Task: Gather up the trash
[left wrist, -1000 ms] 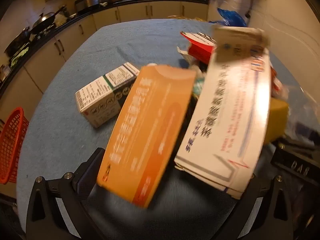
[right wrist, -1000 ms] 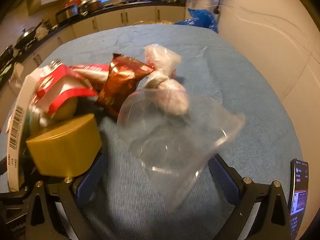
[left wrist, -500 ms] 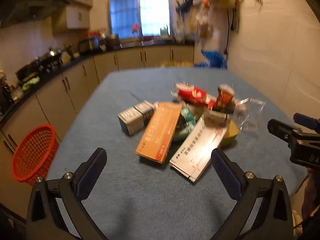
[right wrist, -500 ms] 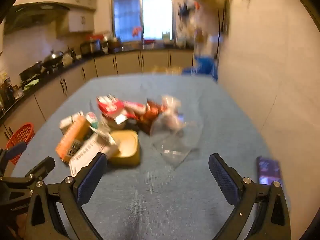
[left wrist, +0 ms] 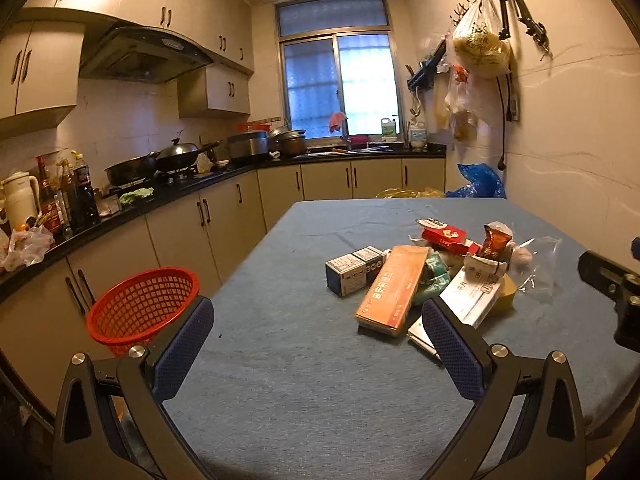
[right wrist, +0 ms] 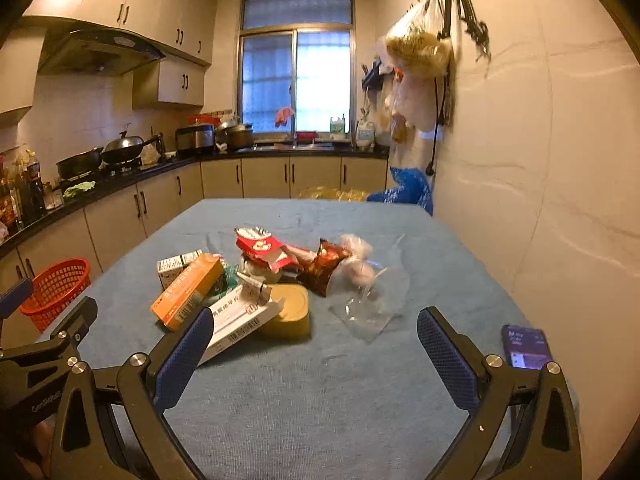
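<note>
Covering the blue-clothed table [left wrist: 304, 380] ahead of both grippers lay a heap of trash, none of it collected yet. Off the table's edge, left of the left gripper [left wrist: 316, 344], stood the red basket [left wrist: 140, 304]. Both it and the right gripper [right wrist: 312, 352] hung spread wide and empty. The orange box [right wrist: 188, 290] leaned on its neighbours; the clear plastic bag [right wrist: 372, 308] looked flimsy. Grabbing either carelessly could topple the heap or let the film slip free.
</note>
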